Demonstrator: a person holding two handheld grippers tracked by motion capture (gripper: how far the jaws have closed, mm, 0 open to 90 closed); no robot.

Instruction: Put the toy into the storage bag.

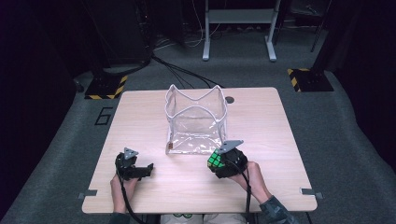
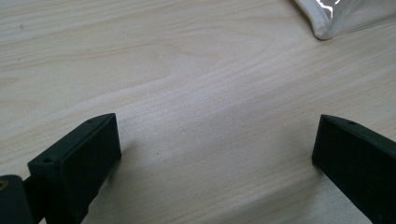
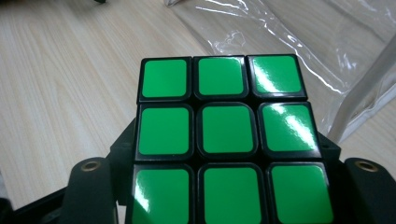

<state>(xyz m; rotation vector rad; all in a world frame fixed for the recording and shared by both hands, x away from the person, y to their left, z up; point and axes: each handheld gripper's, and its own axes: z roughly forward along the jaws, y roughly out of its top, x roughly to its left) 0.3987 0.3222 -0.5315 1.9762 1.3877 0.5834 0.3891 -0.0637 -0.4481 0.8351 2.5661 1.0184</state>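
A puzzle cube (image 1: 215, 161) with a green face sits between the jaws of my right gripper (image 1: 219, 164), just in front of the clear plastic bag (image 1: 196, 119). In the right gripper view the cube's green face (image 3: 224, 140) is close up, a black jaw on each side of it, and the gripper is shut on it. My left gripper (image 1: 142, 170) rests low over the table at the front left. Its black fingers (image 2: 79, 158) stand wide apart with bare wood between them.
The open-topped clear bag stands at the middle of the light wooden table (image 1: 140, 116); its corner (image 2: 336, 18) shows in the left gripper view. A round grommet hole (image 1: 229, 100) lies behind the bag. Cables and a metal frame (image 1: 238, 28) are on the floor beyond.
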